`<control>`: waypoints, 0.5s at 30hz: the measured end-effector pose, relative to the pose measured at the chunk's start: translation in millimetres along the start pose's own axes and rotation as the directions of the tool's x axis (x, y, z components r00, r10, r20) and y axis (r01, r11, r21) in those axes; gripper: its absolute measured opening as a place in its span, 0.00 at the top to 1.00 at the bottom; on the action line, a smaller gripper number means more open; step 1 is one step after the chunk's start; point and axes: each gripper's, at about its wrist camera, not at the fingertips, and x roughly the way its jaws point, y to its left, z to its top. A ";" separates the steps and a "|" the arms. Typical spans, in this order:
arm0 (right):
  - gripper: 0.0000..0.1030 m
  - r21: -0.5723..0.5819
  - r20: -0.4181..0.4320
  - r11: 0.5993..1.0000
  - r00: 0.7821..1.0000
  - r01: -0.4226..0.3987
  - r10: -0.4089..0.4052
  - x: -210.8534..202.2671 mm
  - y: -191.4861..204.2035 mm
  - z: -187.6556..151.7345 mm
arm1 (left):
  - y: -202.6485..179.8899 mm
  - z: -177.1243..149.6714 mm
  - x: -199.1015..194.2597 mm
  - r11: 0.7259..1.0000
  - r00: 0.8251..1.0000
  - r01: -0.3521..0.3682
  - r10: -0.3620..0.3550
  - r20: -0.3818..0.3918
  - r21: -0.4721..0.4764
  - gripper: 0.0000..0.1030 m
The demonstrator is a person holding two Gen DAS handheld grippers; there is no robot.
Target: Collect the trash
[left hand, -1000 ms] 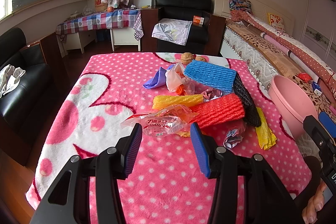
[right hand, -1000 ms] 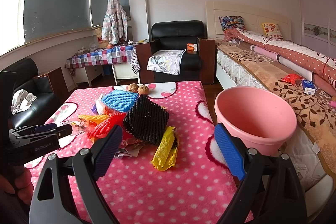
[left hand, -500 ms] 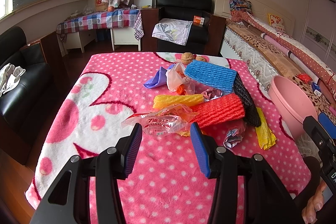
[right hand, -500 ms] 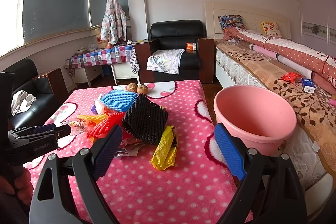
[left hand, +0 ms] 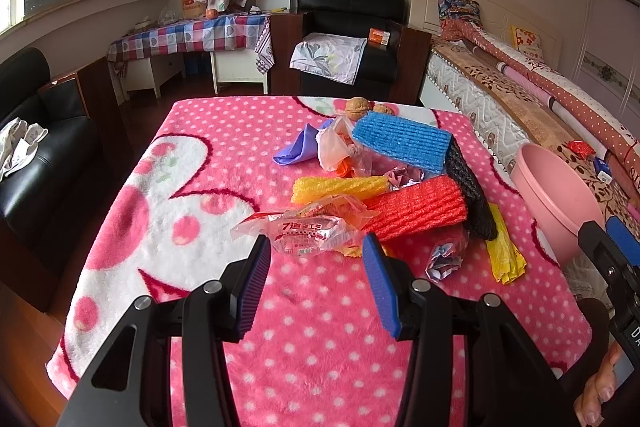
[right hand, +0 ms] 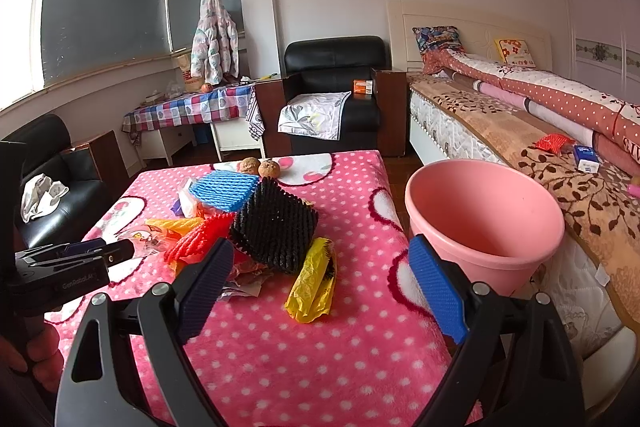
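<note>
A heap of trash lies on the pink dotted blanket (left hand: 200, 187): a clear snack wrapper (left hand: 304, 229), red foam net (left hand: 416, 213), yellow foam net (left hand: 340, 187), blue foam net (left hand: 404, 141), black foam net (right hand: 272, 227), a yellow bag (right hand: 314, 281), crumpled foil (left hand: 442, 261). My left gripper (left hand: 316, 285) is open and empty, just short of the clear wrapper. My right gripper (right hand: 320, 295) is open and empty, above the yellow bag. A pink bucket (right hand: 484, 215) stands to the right of the table.
Two walnuts (right hand: 258, 167) sit at the table's far end. A bed (right hand: 540, 131) runs along the right behind the bucket. A black armchair (right hand: 332, 99) and a checked-cloth table (right hand: 192, 109) stand beyond; a black sofa (left hand: 36, 147) is at the left.
Almost nothing differs. The right wrist view has shifted very slightly; both grippers stay open and the trash has not moved.
</note>
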 end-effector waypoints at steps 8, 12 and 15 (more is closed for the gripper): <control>0.13 0.001 0.001 1.000 1.000 0.000 0.000 0.0 -0.7 0.0 | 0.2 0.0 0.0 1.000 1.000 0.001 -0.001 0.000 0.000 0.54; 0.13 0.002 0.001 1.000 1.000 -0.001 0.001 0.2 -1.3 0.0 | 0.2 0.1 0.1 1.000 1.000 0.001 -0.001 -0.001 -0.001 0.54; 0.13 0.002 0.001 1.000 1.000 -0.001 0.001 -0.1 -0.2 0.2 | 0.2 0.1 0.0 1.000 1.000 0.001 -0.001 -0.001 -0.002 0.54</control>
